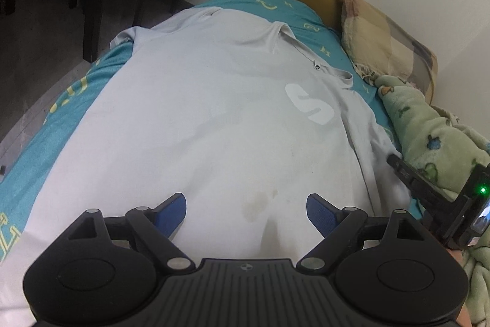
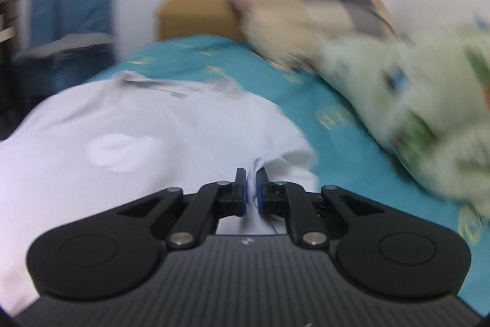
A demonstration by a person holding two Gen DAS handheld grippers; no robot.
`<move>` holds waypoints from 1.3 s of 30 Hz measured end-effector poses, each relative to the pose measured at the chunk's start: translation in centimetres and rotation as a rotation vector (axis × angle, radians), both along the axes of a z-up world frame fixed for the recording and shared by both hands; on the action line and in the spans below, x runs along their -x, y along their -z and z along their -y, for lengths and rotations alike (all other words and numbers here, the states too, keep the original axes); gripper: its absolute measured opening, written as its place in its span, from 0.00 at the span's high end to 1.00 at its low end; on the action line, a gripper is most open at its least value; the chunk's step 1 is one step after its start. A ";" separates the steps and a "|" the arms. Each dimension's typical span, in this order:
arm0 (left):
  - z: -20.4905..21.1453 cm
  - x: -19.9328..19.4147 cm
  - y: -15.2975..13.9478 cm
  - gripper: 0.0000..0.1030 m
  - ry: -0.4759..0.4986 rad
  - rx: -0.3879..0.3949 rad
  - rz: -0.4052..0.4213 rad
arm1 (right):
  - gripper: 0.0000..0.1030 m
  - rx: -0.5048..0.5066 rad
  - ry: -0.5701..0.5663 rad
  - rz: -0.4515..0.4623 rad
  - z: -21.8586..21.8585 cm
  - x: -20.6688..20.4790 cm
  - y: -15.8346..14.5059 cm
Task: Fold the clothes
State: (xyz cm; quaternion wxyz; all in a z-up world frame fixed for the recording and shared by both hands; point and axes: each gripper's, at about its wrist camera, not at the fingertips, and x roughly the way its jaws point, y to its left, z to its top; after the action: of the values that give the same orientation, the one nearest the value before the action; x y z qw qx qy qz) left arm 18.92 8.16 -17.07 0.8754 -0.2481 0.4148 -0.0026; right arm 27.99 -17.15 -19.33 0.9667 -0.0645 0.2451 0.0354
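My right gripper (image 2: 251, 178) is pinched on the shirt (image 1: 190, 118) edge, shirt flat on the bed (image 1: 58, 103), left gripper (image 1: 246, 203) spread wide above the hem, so I should bite the hem there before lifting both evenly.

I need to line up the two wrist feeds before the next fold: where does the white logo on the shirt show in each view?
Left wrist view: the white logo sits right of centre, on the shirt below the collar.
Right wrist view: the logo is blurred, left of centre, beyond the right gripper, which is shut on the shirt's edge.
Shared landmark: the green patterned blanket at the right edge of both views.
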 end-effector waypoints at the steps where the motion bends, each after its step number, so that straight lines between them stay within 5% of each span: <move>1: -0.1 0.0 0.0 0.15 0.000 -0.004 0.005 | 0.92 0.030 -0.066 -0.004 -1.6 0.2 0.4; 3: -0.1 -0.1 0.1 0.15 0.000 -0.014 0.012 | 0.92 0.049 -0.181 -0.032 -4.3 0.6 1.3; 7: -0.2 0.1 0.1 0.15 -0.005 -0.036 0.004 | 0.90 -0.098 -0.242 -0.145 -4.8 0.6 3.2; 10: -0.2 0.2 0.1 0.15 -0.009 -0.031 -0.002 | 0.66 -0.230 -0.195 -0.143 -2.7 1.1 1.9; 15: 0.5 0.5 0.0 0.15 0.012 -0.043 0.001 | 0.30 -0.519 -0.019 -0.001 3.6 2.2 -2.1; 21: 1.3 0.6 0.5 0.15 0.030 -0.056 -0.010 | 0.27 -0.754 0.344 0.072 13.0 2.2 -1.1; 26: 1.9 0.2 1.2 0.15 0.038 -0.086 -0.023 | 0.54 -0.960 0.507 -0.111 17.1 2.1 5.3; 28: 2.0 0.0 1.4 0.15 0.041 -0.093 -0.026 | 0.57 -0.984 0.502 -0.157 17.1 1.8 6.8; 34: 2.0 -0.2 2.0 0.15 0.039 -0.088 -0.029 | 0.57 -0.854 0.372 -0.203 13.1 0.1 5.3; 37: 1.9 -0.2 2.0 0.15 0.038 -0.087 -0.023 | 0.81 -0.723 0.353 -0.196 11.3 -0.1 4.6; 39: 1.9 -0.2 2.0 0.15 0.036 -0.096 -0.019 | 0.87 -0.665 0.351 -0.171 10.6 0.2 4.2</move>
State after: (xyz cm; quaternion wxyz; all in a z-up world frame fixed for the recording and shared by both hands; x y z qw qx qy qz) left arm 19.14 6.23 -19.12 0.8821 -0.1986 0.4271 0.0037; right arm 27.82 -27.77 -23.51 0.9023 0.2986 0.3073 -0.0478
